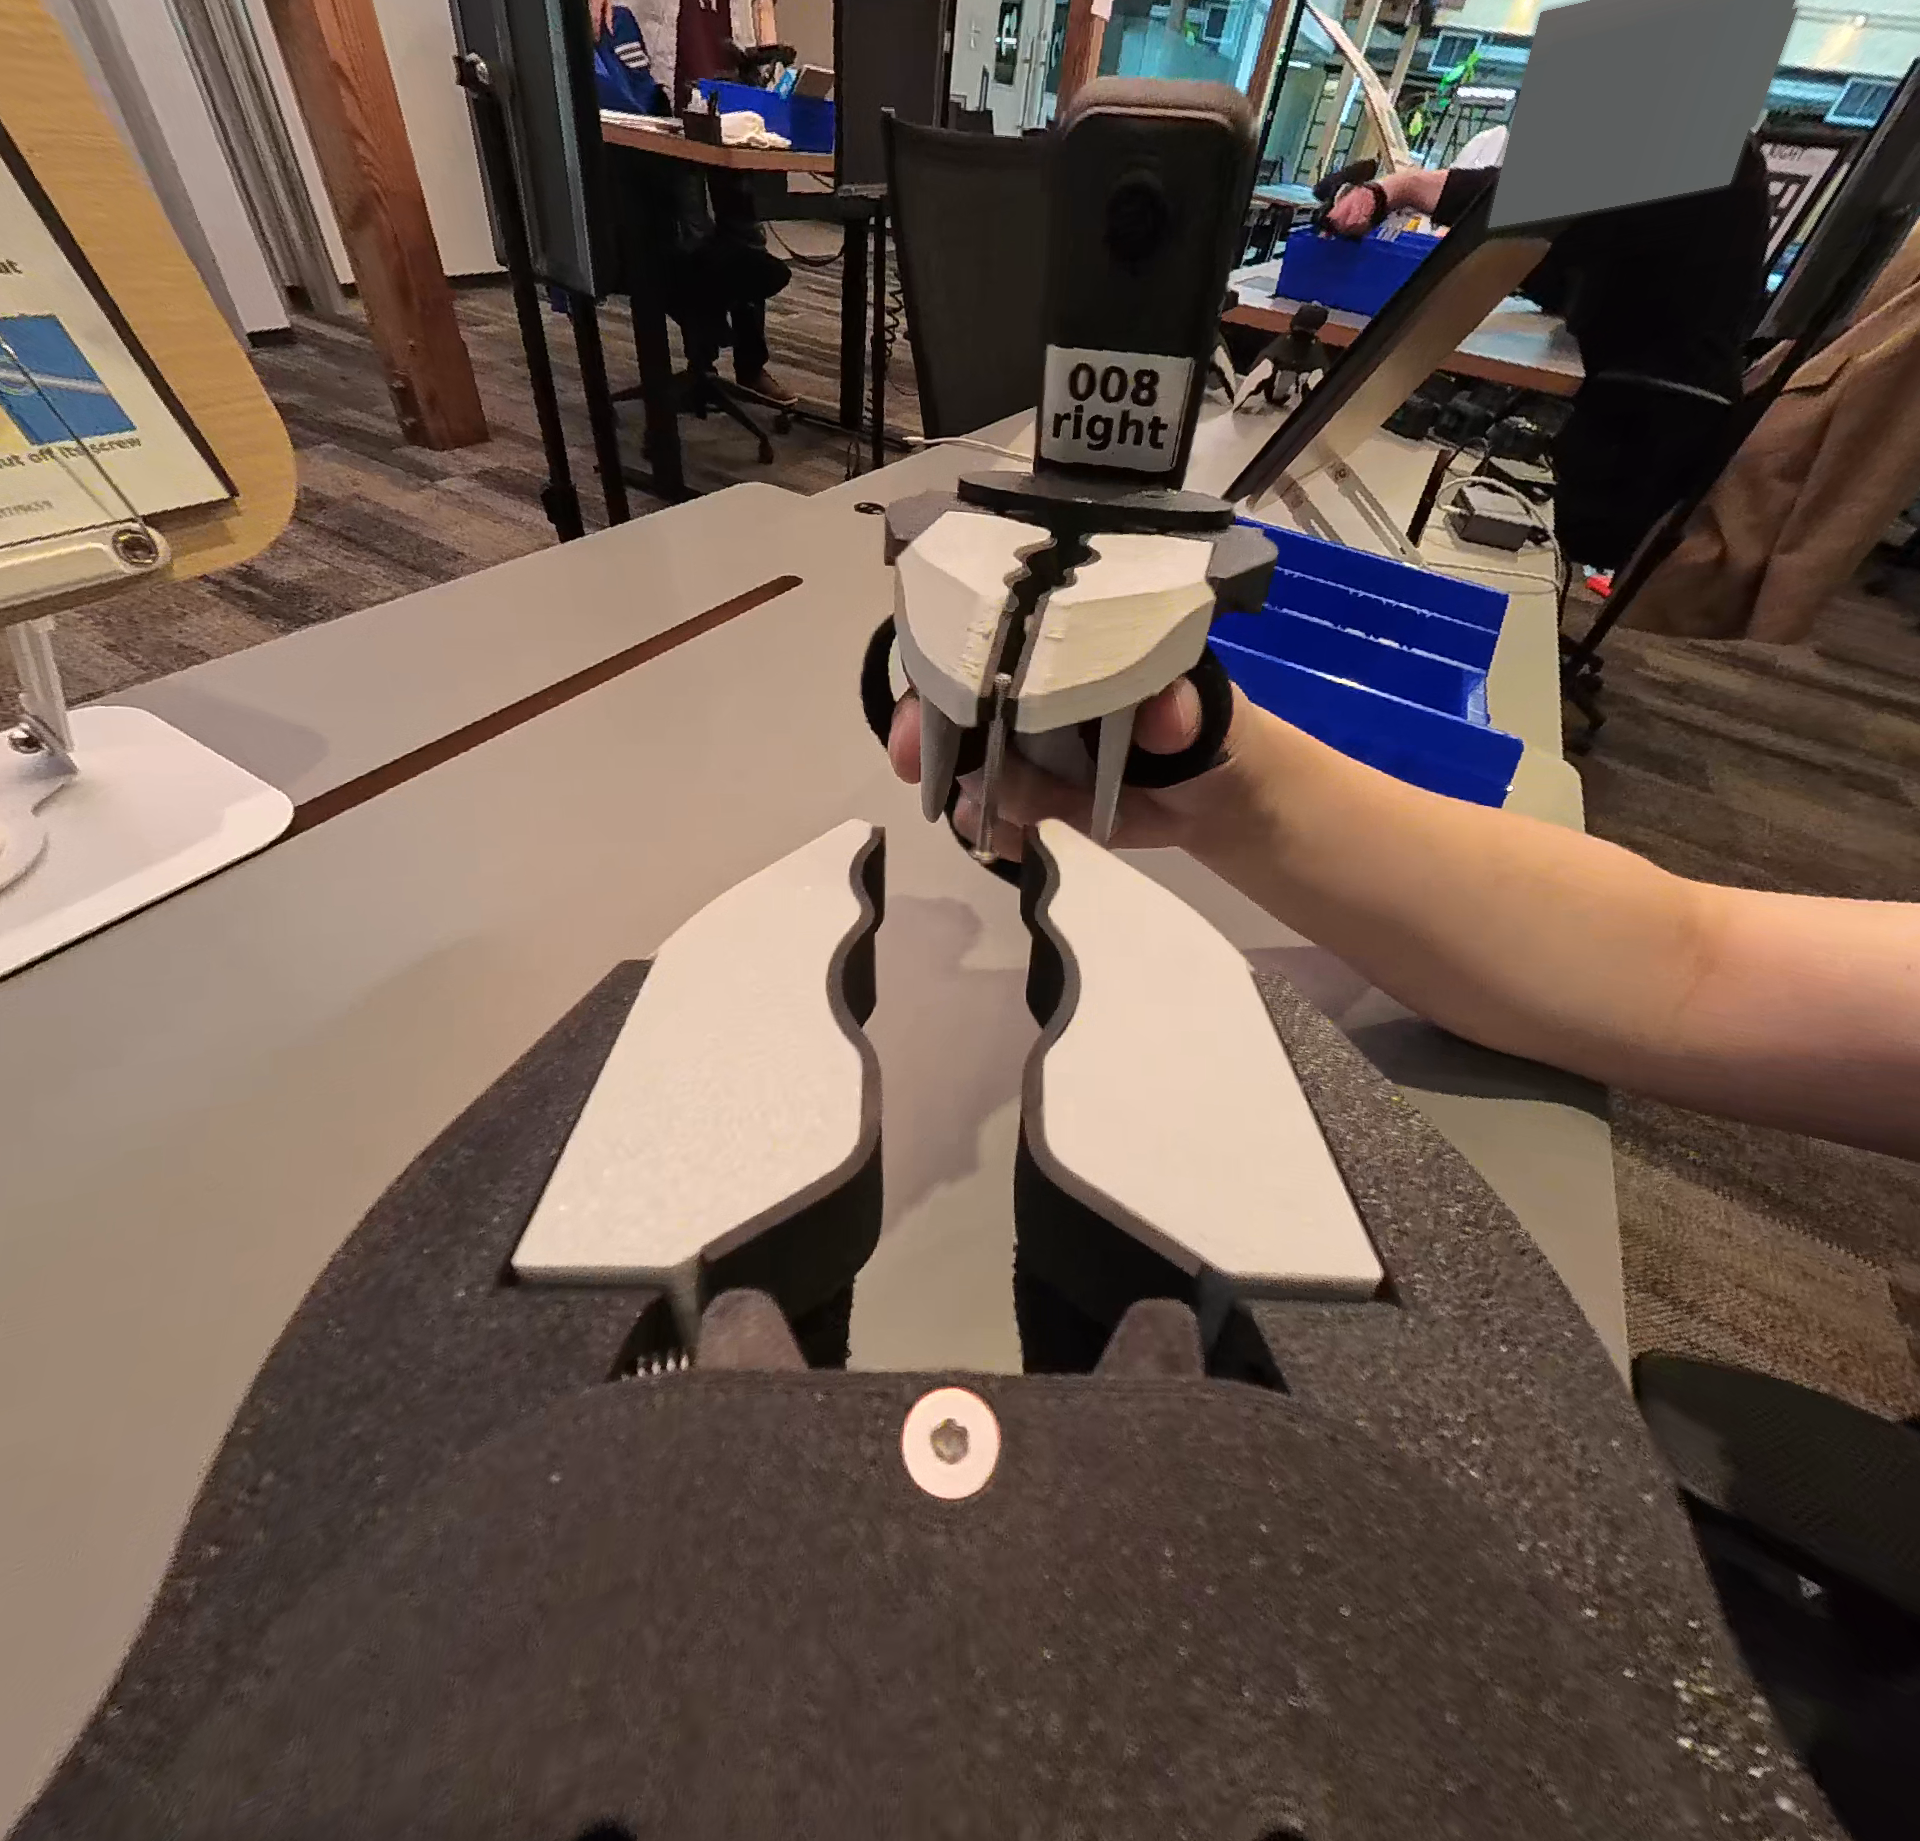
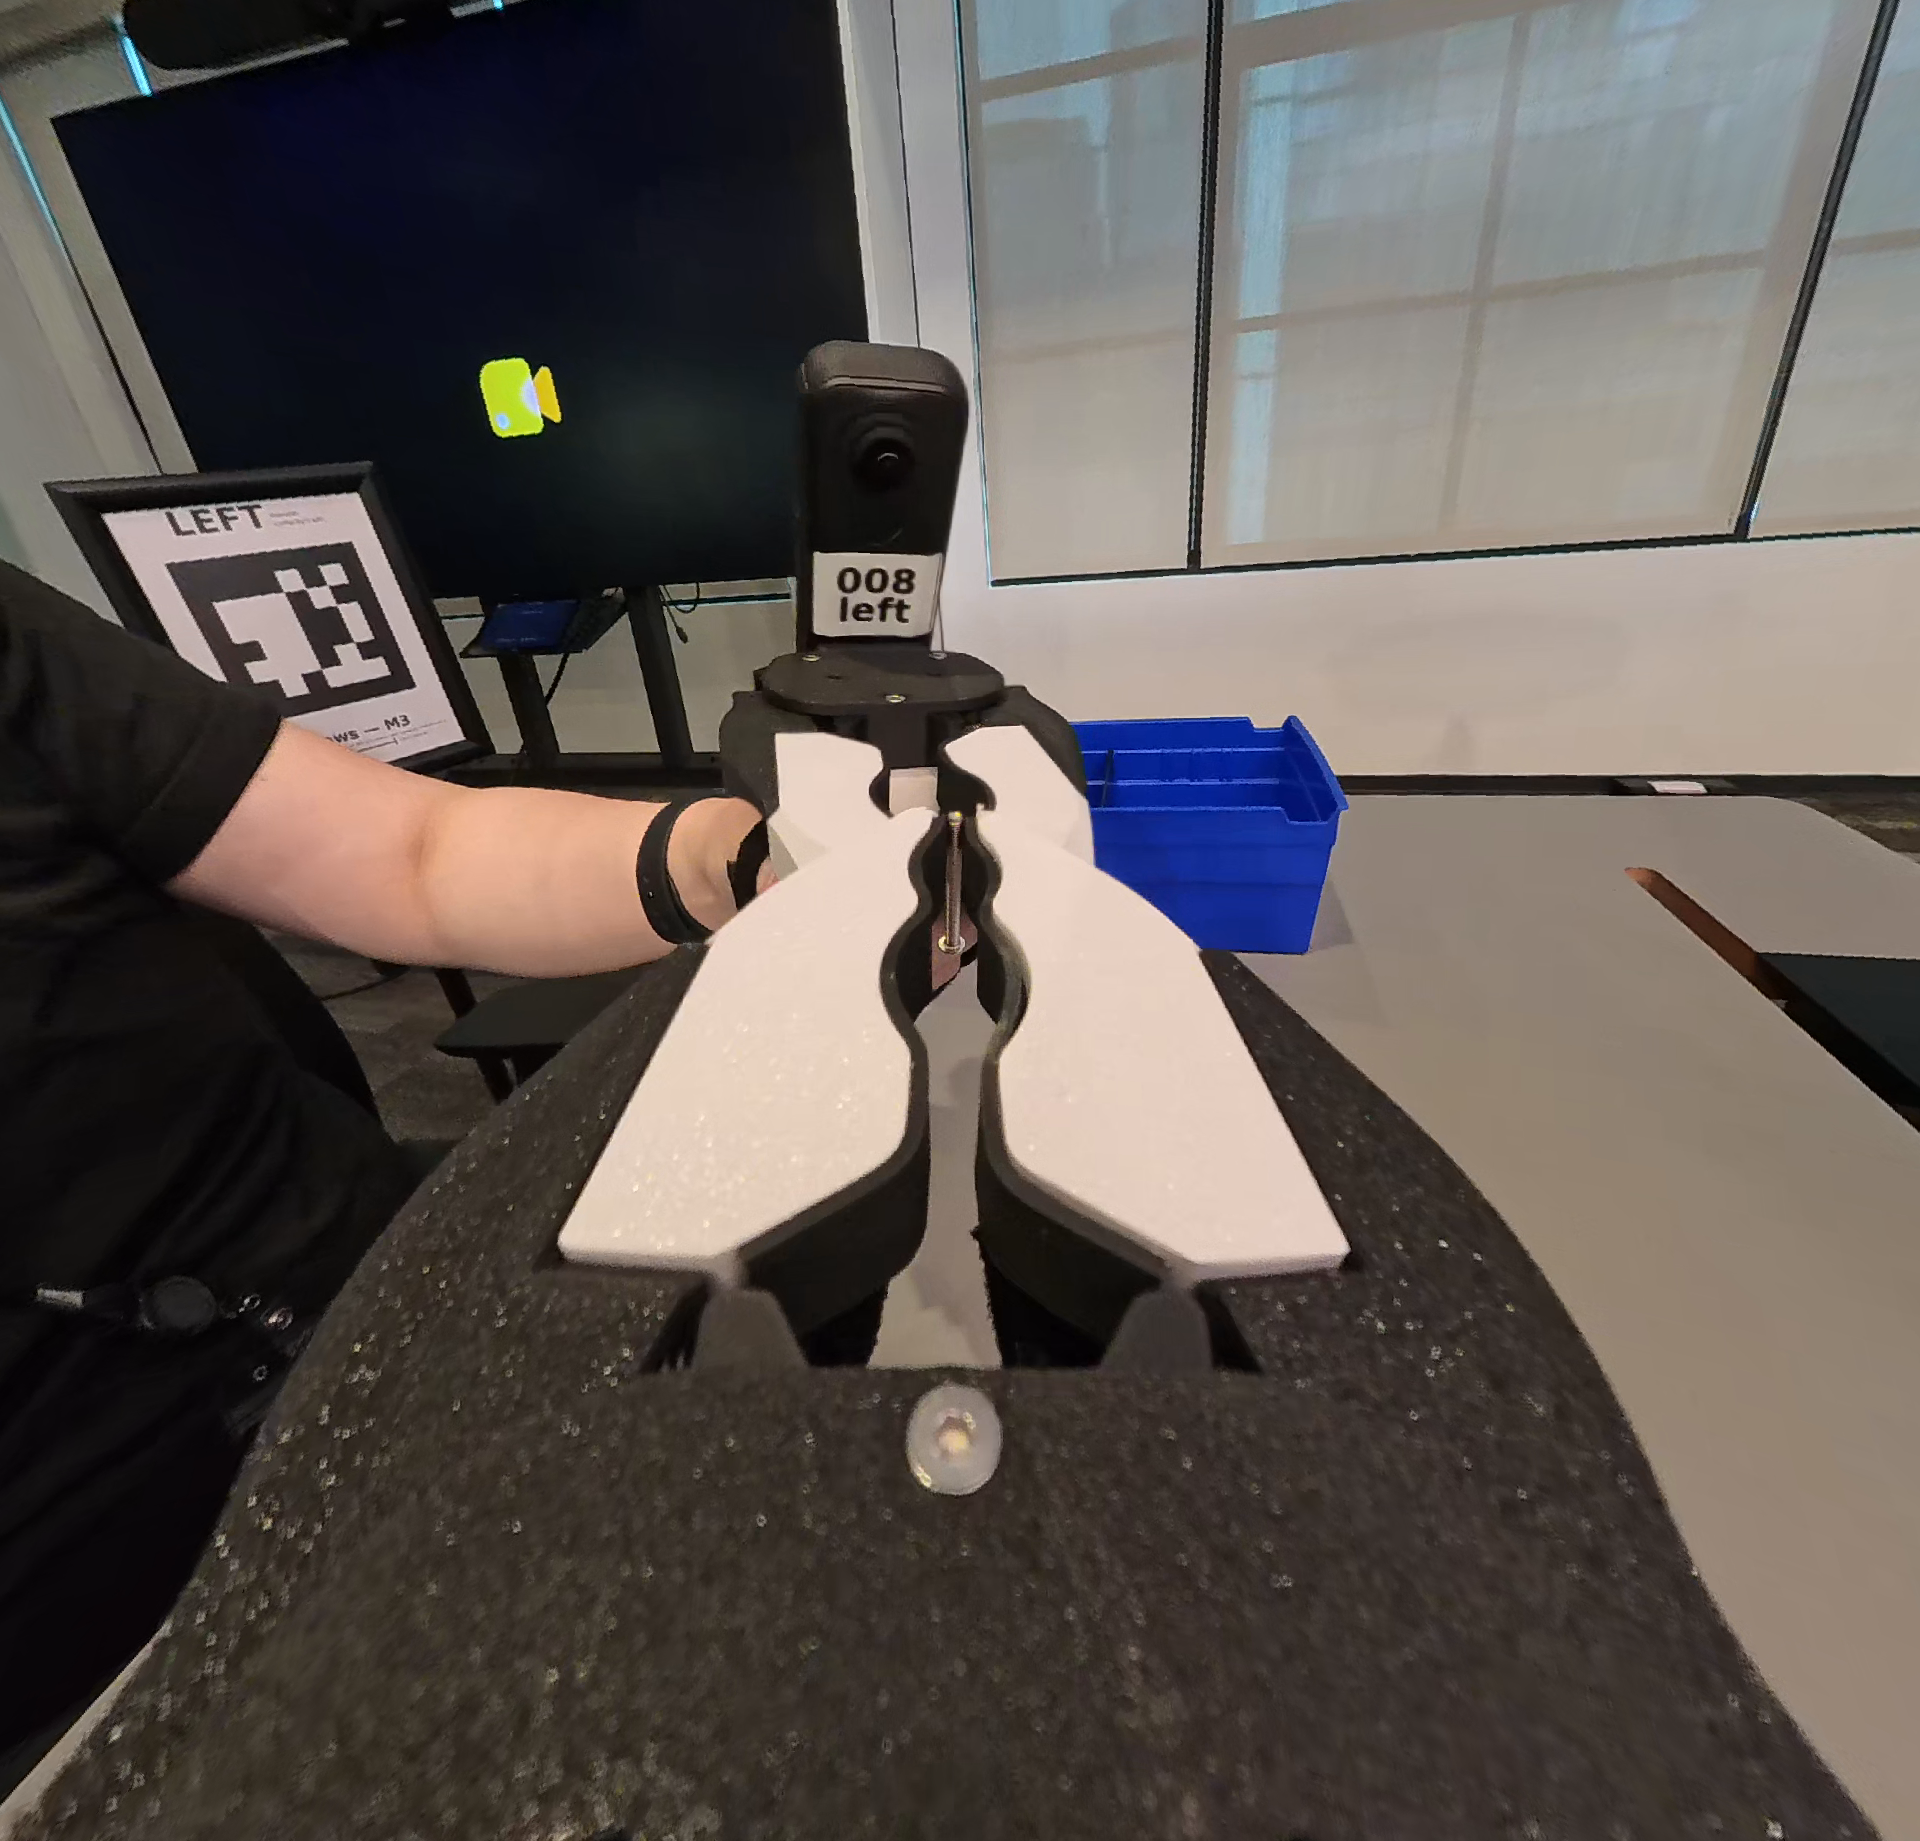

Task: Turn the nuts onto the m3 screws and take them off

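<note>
Right wrist view shows the m3 screw clamped lengthwise between the nearly closed fingers of the right gripper, its thin shaft running along the narrow slot with a small brass-coloured nut seemingly sitting low on the thread, toward the camera. From the left wrist view the same screw hangs downward out of the right gripper, its free end just beyond the tips of the left gripper, whose jaws stand apart with nothing between them. To do this step well, the left fingers would likely need to close squarely on the nut, aligned with the shaft, while the right keeps the screw from turning; a skewed grip risks slipping off such a small part. Behind, on the grey table, sits a blue divided bin; its contents cannot be made out.
</note>
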`<action>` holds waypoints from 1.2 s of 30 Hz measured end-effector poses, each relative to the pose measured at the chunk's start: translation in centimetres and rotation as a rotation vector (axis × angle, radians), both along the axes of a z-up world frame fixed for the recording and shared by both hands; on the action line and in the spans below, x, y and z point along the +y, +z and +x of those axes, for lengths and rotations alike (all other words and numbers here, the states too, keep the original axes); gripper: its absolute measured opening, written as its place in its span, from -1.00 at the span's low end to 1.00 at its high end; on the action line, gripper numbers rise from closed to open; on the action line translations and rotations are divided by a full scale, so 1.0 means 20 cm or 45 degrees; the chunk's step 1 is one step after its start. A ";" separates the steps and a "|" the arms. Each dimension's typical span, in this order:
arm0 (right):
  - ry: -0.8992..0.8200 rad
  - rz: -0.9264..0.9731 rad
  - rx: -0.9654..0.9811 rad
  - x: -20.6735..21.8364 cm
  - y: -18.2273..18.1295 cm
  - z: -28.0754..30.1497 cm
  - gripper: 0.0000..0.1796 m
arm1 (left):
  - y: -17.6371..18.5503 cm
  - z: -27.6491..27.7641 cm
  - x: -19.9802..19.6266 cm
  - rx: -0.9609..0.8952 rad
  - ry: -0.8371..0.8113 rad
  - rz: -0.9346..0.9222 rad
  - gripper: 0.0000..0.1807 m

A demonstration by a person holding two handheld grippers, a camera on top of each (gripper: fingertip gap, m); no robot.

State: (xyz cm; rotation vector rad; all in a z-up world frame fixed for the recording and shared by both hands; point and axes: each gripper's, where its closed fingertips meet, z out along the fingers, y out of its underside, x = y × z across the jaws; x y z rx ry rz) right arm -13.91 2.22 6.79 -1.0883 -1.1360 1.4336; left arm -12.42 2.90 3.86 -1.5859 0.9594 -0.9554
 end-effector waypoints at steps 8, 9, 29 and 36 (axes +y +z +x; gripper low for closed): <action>-0.004 0.007 0.008 0.00 0.01 0.01 -0.98 | 0.02 0.02 -0.02 -0.028 -0.037 0.003 -0.90; -0.006 0.008 0.009 0.00 0.01 0.01 -0.98 | 0.03 0.02 -0.02 -0.034 -0.039 0.000 -0.92; -0.002 0.012 0.008 -0.01 0.01 0.00 -0.98 | 0.01 0.02 -0.03 -0.046 -0.069 -0.045 -0.94; -0.002 0.007 0.009 0.00 0.01 0.00 -0.98 | 0.02 0.02 -0.03 -0.053 -0.062 -0.037 -0.95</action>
